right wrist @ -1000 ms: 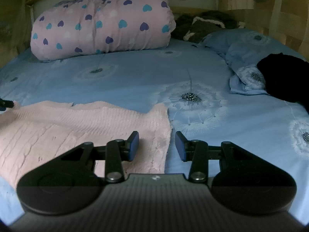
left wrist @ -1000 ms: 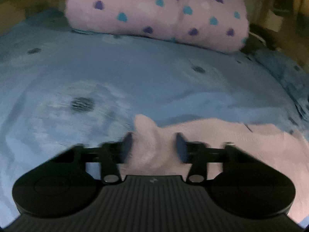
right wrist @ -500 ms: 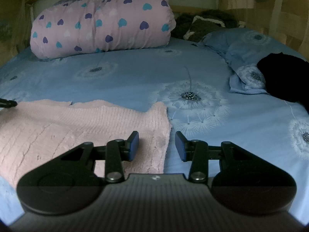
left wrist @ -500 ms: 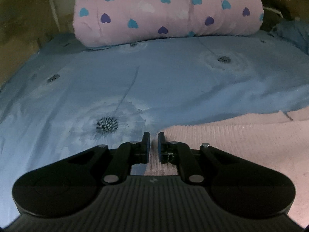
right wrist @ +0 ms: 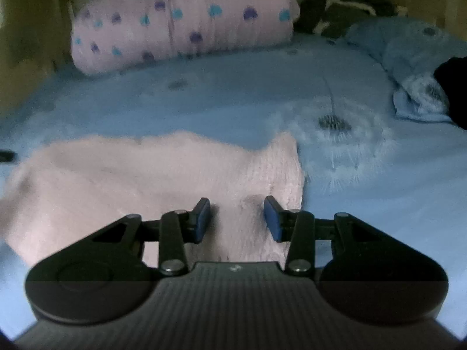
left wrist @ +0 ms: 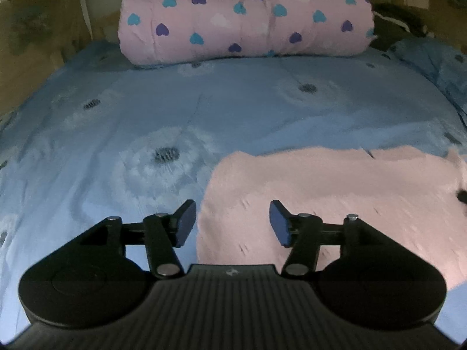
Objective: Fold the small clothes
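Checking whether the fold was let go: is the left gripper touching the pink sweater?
Apart. In the left wrist view the left gripper is opening, pads clear of the pink sweater below.

A bedroom in a home. A bed covered by a light blue sheet printed with white dandelion heads (left wrist: 163, 157) fills both views. At its head lies a rolled pink quilt dotted with blue and purple hearts (left wrist: 245, 17). A crumpled blue pillow in the same print (right wrist: 408, 58) and dark clothing (right wrist: 335, 11) sit beside it, against wooden walls (right wrist: 32, 29).
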Demonstrator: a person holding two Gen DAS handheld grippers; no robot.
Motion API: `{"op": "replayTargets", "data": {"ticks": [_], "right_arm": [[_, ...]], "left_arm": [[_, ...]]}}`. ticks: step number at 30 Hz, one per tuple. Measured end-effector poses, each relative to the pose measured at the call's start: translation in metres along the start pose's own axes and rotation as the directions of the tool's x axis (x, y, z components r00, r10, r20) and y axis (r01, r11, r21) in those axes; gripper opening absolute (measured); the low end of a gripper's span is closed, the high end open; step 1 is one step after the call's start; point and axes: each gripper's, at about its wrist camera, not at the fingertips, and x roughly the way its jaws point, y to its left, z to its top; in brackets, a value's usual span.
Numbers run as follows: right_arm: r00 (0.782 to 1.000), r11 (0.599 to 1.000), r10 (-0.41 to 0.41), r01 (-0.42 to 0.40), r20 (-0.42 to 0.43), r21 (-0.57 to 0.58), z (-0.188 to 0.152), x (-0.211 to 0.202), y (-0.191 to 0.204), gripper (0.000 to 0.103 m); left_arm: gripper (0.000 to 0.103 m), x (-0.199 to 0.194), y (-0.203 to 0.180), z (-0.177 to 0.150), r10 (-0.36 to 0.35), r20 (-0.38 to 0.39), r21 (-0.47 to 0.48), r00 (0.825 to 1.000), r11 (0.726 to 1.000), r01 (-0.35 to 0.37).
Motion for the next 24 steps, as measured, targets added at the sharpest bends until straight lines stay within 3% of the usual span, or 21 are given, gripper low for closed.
{"op": "replayTargets", "data": {"ticks": [6,12,15,19,24], "right_arm": [[0.997,0.999,-0.031,0.031,0.067,-0.009,-0.004,-0.010,0.001,0.047],[0.994,0.996,-0.068,0.063,0.090,0.058,-0.005,-0.049,0.003,0.050],[0.992,0.989,-0.079,0.065,0.101,0.133,-0.008,-0.069,0.004,0.060],[0.993,0.966,-0.070,0.043,0.099,0.254,-0.020,-0.088,0.003,0.061],[0.994,0.936,-0.086,0.056,0.073,0.348,-0.045,-0.104,0.007,0.061]], "left_arm": [[0.070,-0.026,-0.006,-0.028,-0.036,-0.036,-0.037,0.999,0.999,0.035],[0.077,-0.020,-0.004,-0.052,-0.032,-0.069,-0.097,0.997,0.995,0.025],[0.078,-0.013,-0.005,-0.056,-0.042,-0.081,-0.103,0.996,0.994,0.033],[0.082,-0.008,-0.009,-0.057,-0.047,-0.082,-0.051,0.996,0.998,0.043],[0.086,-0.005,-0.004,-0.060,-0.057,-0.106,-0.052,0.993,0.997,0.052]]}}
